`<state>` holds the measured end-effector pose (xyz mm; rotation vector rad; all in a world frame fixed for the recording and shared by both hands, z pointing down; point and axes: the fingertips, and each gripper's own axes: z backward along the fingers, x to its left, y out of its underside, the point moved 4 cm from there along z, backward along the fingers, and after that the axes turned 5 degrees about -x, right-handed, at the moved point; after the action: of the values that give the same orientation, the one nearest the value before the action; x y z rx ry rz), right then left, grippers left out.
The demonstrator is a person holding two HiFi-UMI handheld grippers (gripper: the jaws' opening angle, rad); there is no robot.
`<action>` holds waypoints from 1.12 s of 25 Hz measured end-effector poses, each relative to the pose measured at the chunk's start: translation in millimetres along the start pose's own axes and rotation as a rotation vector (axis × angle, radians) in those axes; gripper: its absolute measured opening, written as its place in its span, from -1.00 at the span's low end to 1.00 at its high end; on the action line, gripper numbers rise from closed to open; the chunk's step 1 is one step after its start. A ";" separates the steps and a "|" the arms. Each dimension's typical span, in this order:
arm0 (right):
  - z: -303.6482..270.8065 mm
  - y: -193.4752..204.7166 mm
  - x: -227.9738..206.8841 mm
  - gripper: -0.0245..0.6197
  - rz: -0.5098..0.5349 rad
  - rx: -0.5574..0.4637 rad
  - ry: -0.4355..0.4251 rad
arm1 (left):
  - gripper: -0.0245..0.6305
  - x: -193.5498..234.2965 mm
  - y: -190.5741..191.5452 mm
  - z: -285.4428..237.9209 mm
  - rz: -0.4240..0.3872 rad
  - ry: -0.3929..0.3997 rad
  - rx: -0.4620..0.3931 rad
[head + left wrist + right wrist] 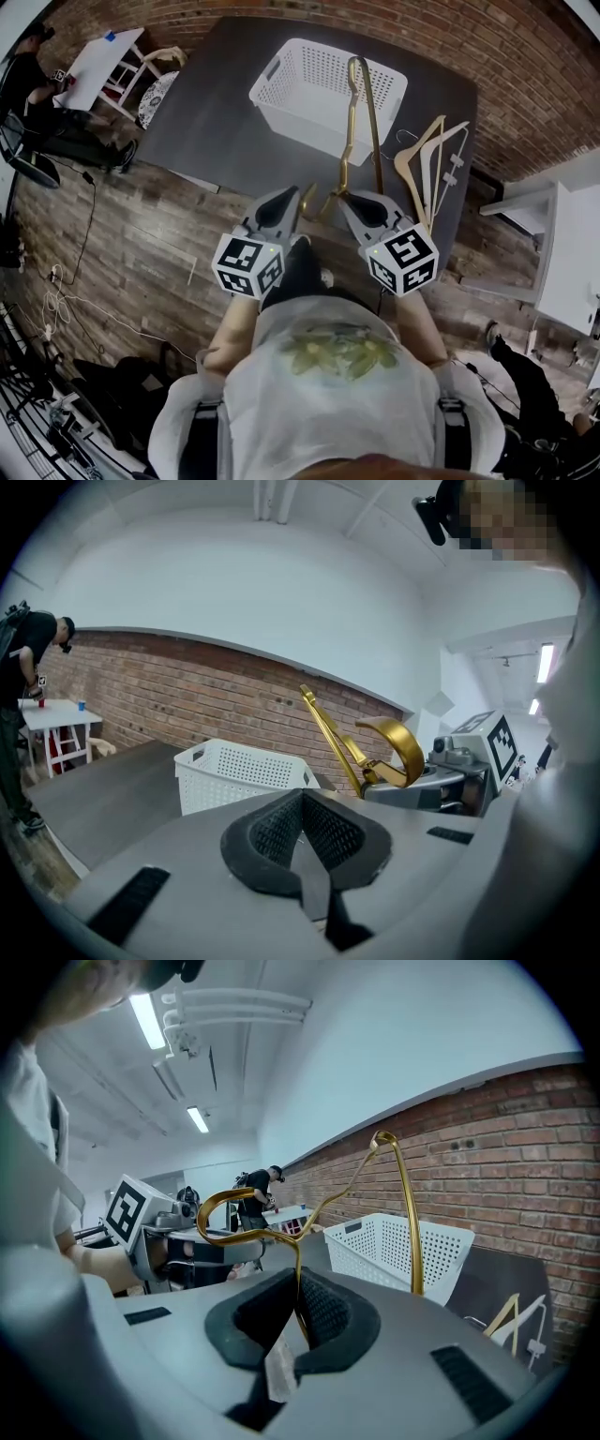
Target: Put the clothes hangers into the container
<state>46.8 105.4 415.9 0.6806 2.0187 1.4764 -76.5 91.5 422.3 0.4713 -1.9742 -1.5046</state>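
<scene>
A white perforated basket [323, 89] [239, 771] [398, 1246] stands on the dark table [216, 122]. My right gripper [347, 199] [298, 1299] is shut on a gold metal hanger [361, 112] [405, 1213], near its hook. The hanger's body rises over the basket's near right corner. Its hook [398, 741] curls toward my left gripper [296, 195] [301, 803], which is shut with nothing between its pads and hovers just left of the right one. Wooden and white hangers [431, 164] [511, 1321] lie on the table to the right of the basket.
A brick wall [525, 84] runs behind the table. A person [33, 89] works at a small white table [98, 61] at far left. White furniture [567, 253] stands at right. Cables [56, 300] trail over the wooden floor at left.
</scene>
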 end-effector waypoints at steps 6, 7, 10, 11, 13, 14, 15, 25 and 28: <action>-10.1 -4.4 -13.1 -0.81 0.101 0.097 -0.023 | -0.84 11.5 -4.1 -14.2 0.003 0.003 0.004; -13.0 -5.5 -15.3 -0.81 0.113 0.111 -0.026 | -0.84 14.8 -4.2 -16.6 0.005 0.003 0.008; -24.8 -8.7 -24.5 -0.81 0.124 0.145 -0.035 | -0.84 28.2 -5.8 -25.3 0.014 0.001 0.020; -29.4 -10.2 -28.3 -0.81 0.126 0.155 -0.036 | -0.84 33.5 -7.3 -28.4 0.017 0.000 0.022; -38.0 -13.6 -36.2 -0.81 0.133 0.168 -0.036 | -0.84 44.1 -10.4 -34.8 0.021 -0.002 0.024; -41.9 -15.1 -40.3 -0.81 0.137 0.173 -0.035 | -0.84 49.1 -11.5 -38.1 0.023 -0.003 0.025; -45.7 -16.5 -44.5 -0.81 0.143 0.179 -0.031 | -0.84 54.0 -12.2 -41.5 0.025 -0.003 0.028; -81.7 -28.7 -87.0 -0.81 0.256 0.336 -0.031 | -0.84 98.9 -34.4 -75.8 0.014 -0.005 0.030; -93.8 -26.1 -96.3 -0.81 0.258 0.387 -0.045 | -0.84 112.6 -41.2 -83.0 0.010 -0.013 0.027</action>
<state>50.3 -31.1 427.0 1.1580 2.2711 1.1947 -110.5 -50.3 425.4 0.4635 -2.0063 -1.4796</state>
